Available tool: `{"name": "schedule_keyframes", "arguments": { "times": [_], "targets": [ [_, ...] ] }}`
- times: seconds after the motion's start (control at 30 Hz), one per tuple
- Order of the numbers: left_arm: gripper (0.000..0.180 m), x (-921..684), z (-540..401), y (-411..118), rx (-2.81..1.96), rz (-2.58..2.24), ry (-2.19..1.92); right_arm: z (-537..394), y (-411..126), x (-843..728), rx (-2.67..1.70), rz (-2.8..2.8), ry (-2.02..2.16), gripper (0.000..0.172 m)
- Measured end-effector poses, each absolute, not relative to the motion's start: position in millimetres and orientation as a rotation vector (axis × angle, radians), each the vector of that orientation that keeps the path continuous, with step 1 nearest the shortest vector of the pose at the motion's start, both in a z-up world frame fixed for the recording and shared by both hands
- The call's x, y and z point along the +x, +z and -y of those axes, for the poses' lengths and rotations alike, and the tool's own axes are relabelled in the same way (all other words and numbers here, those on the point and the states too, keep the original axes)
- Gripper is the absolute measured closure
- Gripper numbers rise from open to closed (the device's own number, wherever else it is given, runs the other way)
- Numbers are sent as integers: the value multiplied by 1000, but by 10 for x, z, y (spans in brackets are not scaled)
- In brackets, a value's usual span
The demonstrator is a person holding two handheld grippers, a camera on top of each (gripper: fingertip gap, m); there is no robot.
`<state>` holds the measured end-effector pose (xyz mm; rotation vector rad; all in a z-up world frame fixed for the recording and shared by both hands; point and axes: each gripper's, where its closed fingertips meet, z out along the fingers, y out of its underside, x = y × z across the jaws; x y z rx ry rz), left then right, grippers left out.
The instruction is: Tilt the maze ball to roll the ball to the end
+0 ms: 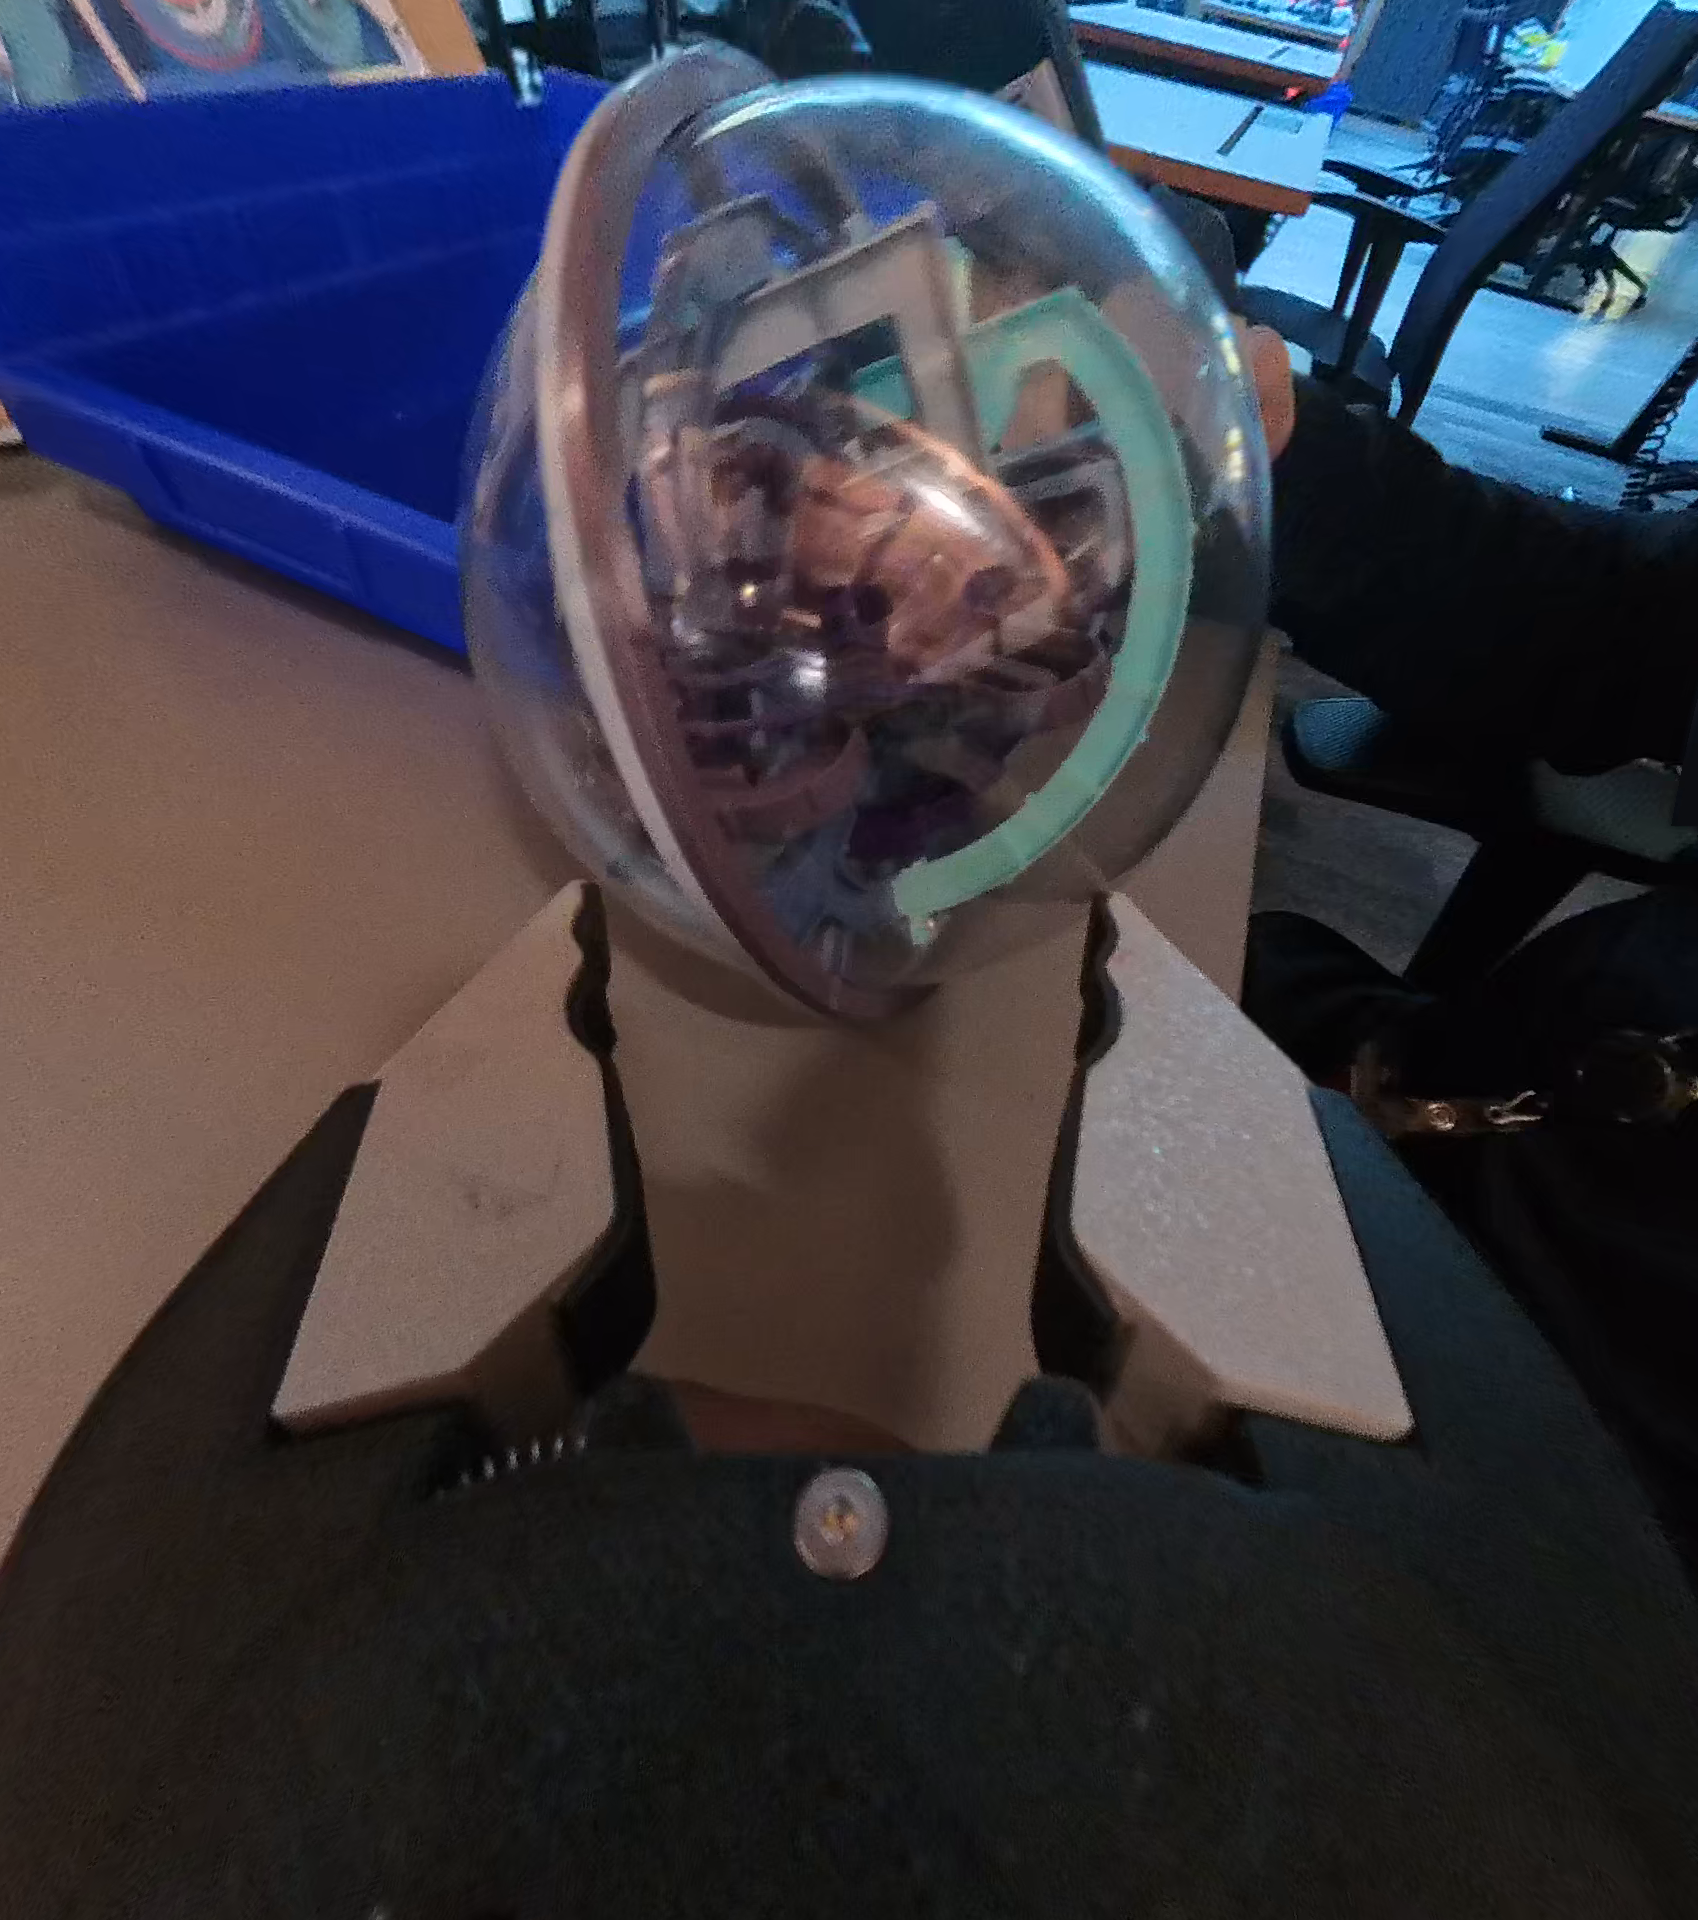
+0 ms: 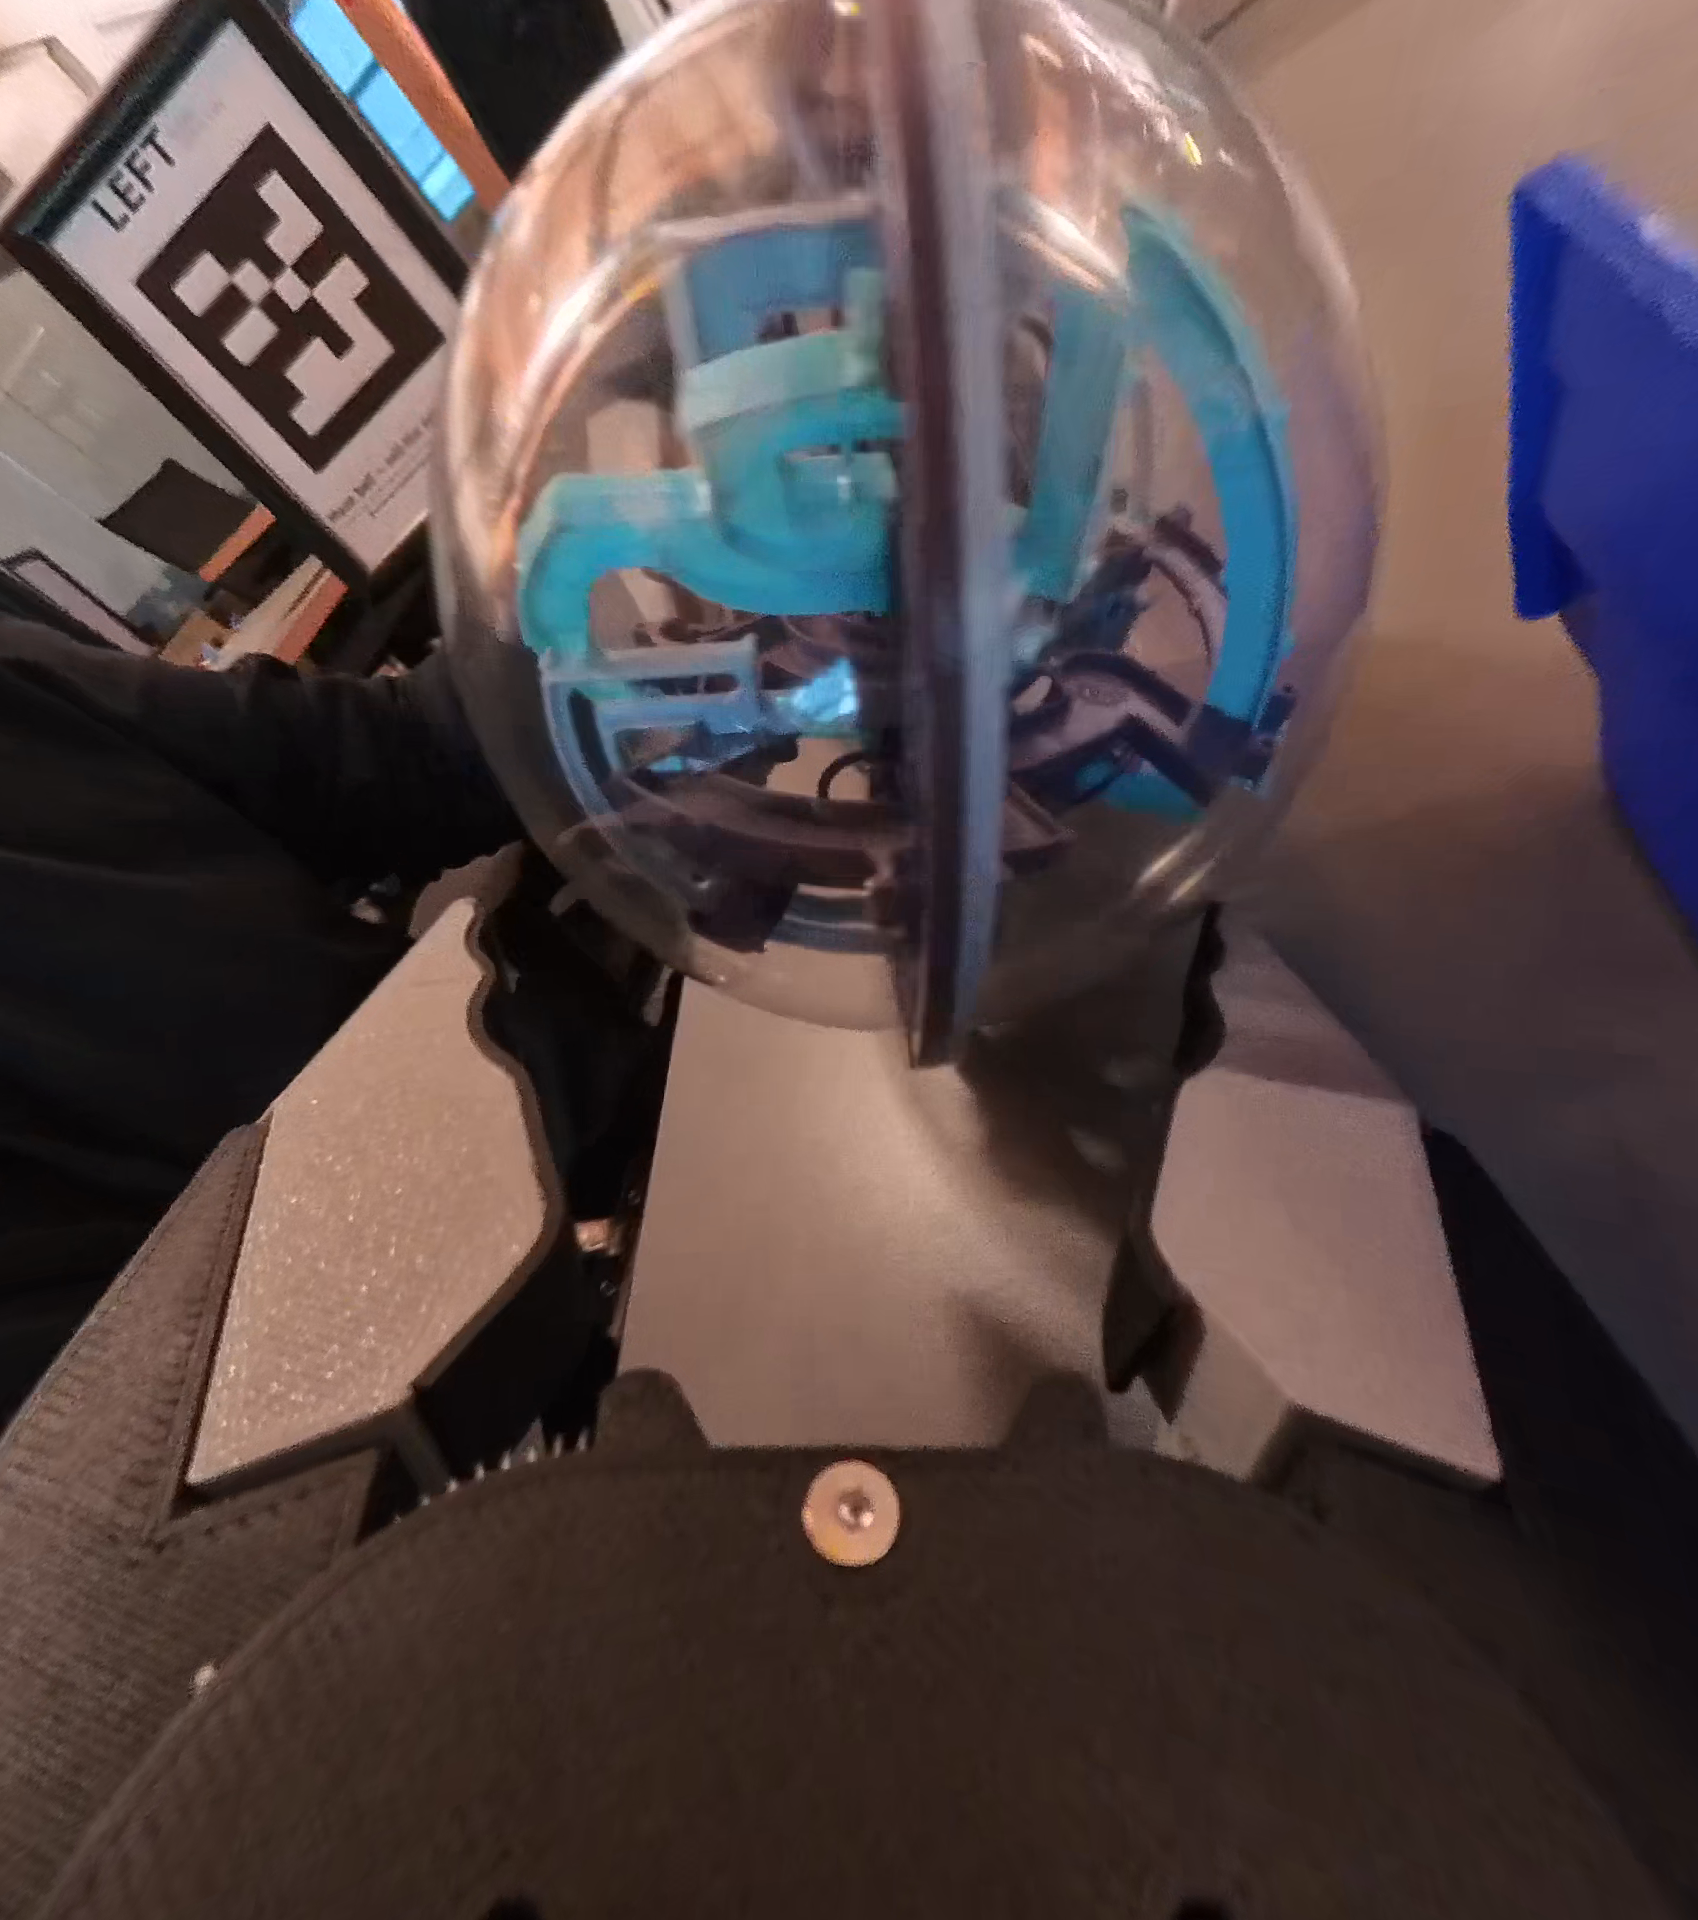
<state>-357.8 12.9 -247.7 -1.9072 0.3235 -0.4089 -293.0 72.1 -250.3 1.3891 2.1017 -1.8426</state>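
Maze ball (image 1: 866, 540): clear sphere, seam ring around its middle, coloured tracks inside (pale green arc and purple-brown pieces in the left wrist view; blue curves in the right wrist view). It sits raised off the desk (image 1: 149, 831), carried between the two grippers.

Left gripper (image 1: 843, 914): fingers spread wide. The sphere's lower curve sits at the two fingertips and bulges well beyond them on both sides. The left fingertip (image 1: 587, 935) lies against the shell near the seam ring; the right fingertip meets the shell below the green arc. Seam ring runs tilted, upper left to lower right.

Right gripper (image 2: 845, 935): fingers also spread wide, the sphere lodged at their tips. The left fingertip (image 2: 512, 935) touches the lower left of the shell; the right one is partly masked by blur and the shell, so contact there is not clear. Seam ring stands almost upright here, its lower edge dipping between the fingers.

Small ball inside: cannot tell its place; interior blurred.

Surroundings: blue bin (image 1: 201, 312) on the desk behind the sphere; a dark sleeve (image 2: 149, 779) at left; a black-and-white marker board (image 2: 253, 301) behind.
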Motion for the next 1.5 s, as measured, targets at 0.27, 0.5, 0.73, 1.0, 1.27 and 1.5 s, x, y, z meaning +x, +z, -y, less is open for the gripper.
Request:
{"name": "schedule_keyframes", "arguments": {
  "times": [0.27, 0.5, 0.73, 1.0, 1.27, 1.5],
  "targets": [
    [110, -3603, -205, -2465, -1884, -399, -331, -889, -2451, -3132, 1483, -2422, -1904, 37],
    [89, -3600, -295, -2436, -1872, -438, -285, -870, -2451, -3160, 1472, -2387, -1894, 36],
    [76, -3543, -380, -2370, -1826, -403, -358, -857, -2454, -3154, 1455, -2233, -1915, 31],
    [76, -3513, -317, -2064, -1765, -317, -408, -737, -2367, -3104, 1373, -2029, -1949, 29],
    [77, -3459, -293, -1950, -1827, -270, -435, -666, -2353, -3020, 1333, -1877, -1927, 29],
    [79, -3357, -225, -1820, -1878, -313, -390, -540, -2346, -2897, 1249, -1830, -1891, 29]
  ]
}}
